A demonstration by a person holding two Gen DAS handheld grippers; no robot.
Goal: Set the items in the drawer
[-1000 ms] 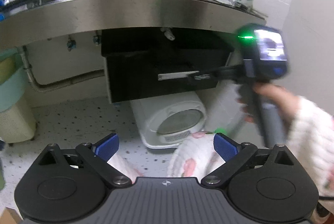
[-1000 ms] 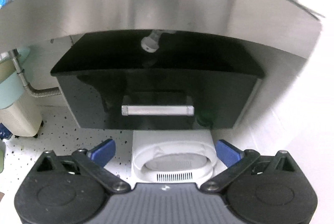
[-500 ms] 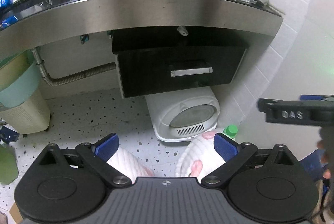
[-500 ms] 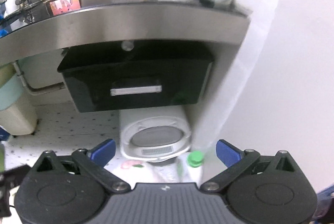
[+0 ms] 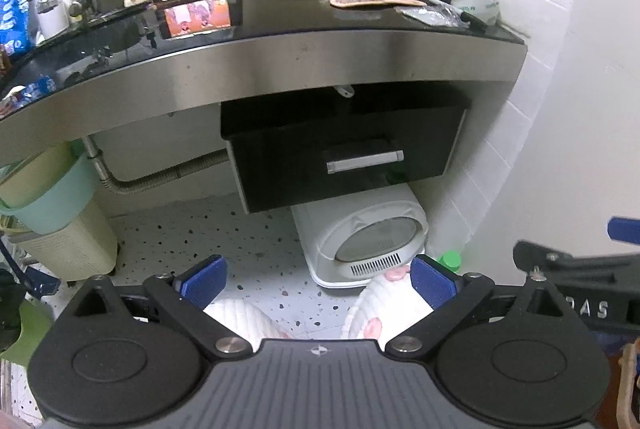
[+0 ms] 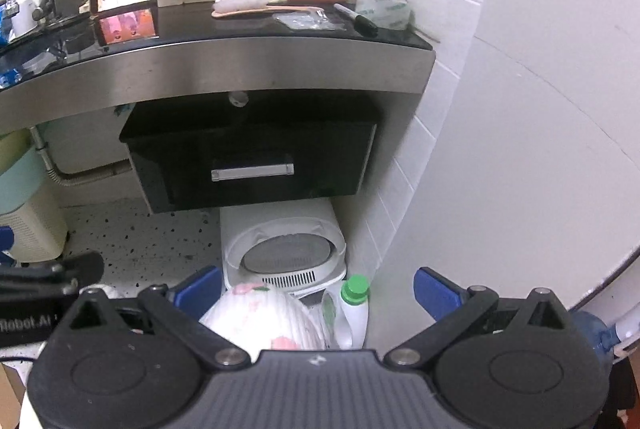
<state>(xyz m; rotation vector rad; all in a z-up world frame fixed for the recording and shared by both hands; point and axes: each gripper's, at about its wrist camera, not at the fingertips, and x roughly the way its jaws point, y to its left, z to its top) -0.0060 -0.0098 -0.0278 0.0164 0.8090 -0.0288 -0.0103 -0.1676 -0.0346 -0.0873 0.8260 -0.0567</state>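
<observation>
Sitting below closed drawer: white appliance, bottle.

Drawer shut under the surface; its front and silver handle face open air, nothing before them. Overhanging steel edge of the surface caps approach from above. White round-lidded appliance sits on the floor right below the drawer, blocking a low approach. Tiled wall closes the right side. Left of the drawer: open speckled floor, then a corrugated pipe and a cream bin. Green-capped bottle stands beside the appliance, near the wall.
</observation>
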